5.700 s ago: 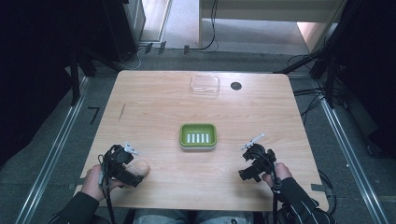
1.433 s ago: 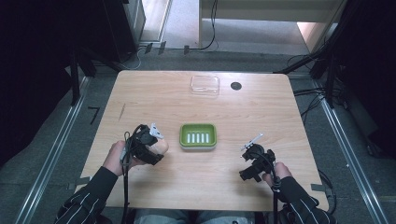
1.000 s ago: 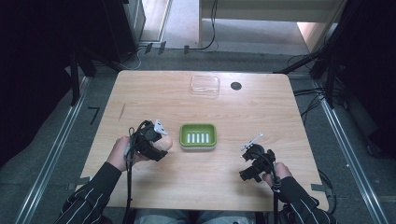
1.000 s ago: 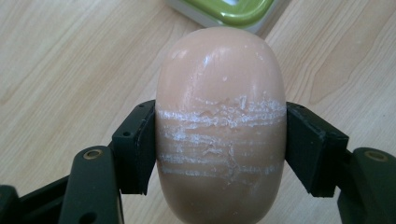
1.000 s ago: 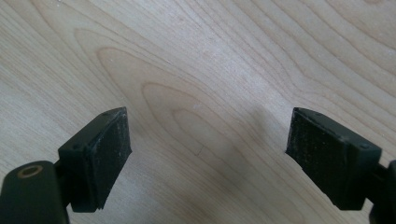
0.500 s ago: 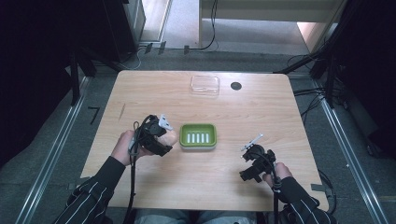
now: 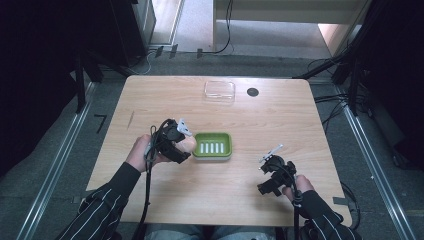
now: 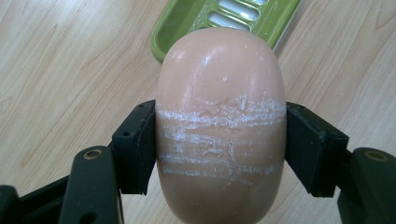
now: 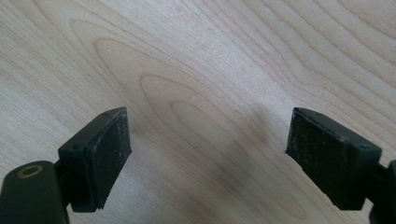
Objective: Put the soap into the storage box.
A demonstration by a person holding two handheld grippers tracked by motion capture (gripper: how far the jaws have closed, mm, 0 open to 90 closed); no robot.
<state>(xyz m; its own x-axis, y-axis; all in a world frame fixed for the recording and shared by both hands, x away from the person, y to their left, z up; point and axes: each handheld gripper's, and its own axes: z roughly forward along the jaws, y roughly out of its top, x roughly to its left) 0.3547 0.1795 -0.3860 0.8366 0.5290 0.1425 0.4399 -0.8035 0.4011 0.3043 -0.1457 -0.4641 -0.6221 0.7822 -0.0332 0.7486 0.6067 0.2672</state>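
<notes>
A peach-coloured oval soap bar (image 8: pixel 220 126) with white scrape marks sits clamped between the two black pads of my left gripper (image 8: pixel 219 144). In the high view that left gripper (image 7: pixel 184 144) hovers at the left rim of the green soap dish (image 7: pixel 213 146), with the soap bar (image 7: pixel 188 144) at its tip. The green soap dish (image 8: pixel 187 23) with white slots lies just beyond the soap. My right gripper (image 9: pixel 208 156) stands open over bare wood. From above, the right gripper (image 7: pixel 270 167) rests near the table's front right.
A clear plastic lid or box (image 7: pixel 219 91) lies at the table's far edge, with a dark round hole (image 7: pixel 253 92) beside it. The wooden table (image 7: pixel 150 100) ends close behind both hands. Cables trail from each gripper toward the person.
My left gripper has carried the soap bar rightward and away from the person, from the front left up to the dish's left rim. The right gripper has stayed put.
</notes>
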